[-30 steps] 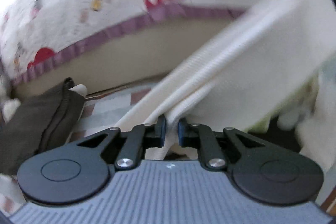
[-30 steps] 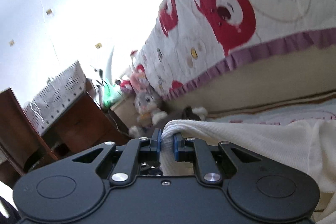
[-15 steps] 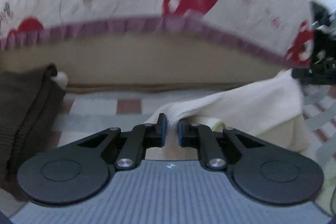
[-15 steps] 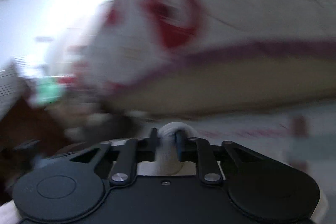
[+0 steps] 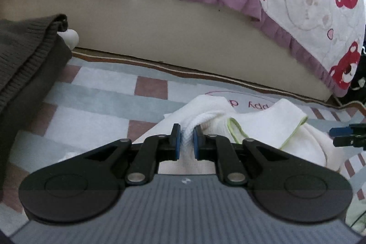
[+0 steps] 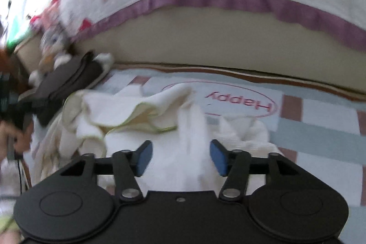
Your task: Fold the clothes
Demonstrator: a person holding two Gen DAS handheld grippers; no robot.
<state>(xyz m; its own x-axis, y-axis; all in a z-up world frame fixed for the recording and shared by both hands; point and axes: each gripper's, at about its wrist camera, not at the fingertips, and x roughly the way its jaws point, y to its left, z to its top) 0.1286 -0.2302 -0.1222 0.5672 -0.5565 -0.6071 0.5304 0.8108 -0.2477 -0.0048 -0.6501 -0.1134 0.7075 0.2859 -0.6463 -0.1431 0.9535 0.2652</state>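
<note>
While the left gripper (image 5: 185,137) is clenched on a bunched ribbed edge of the white garment (image 5: 270,122), the right gripper (image 6: 180,157) has its jaws spread wide w/ cloth lying loose between them. Garment sits crumpled on the checked mat (image 5: 91,106), its green-trimmed edge at 10 o'clock of the right gripper. Dark knit (image 5: 25,54) lies at 10 o'clock of the left gripper, beside the bed (image 5: 183,38).

Left tongs (image 5: 185,136) pinched together, right tongs (image 6: 180,157) spread
</note>
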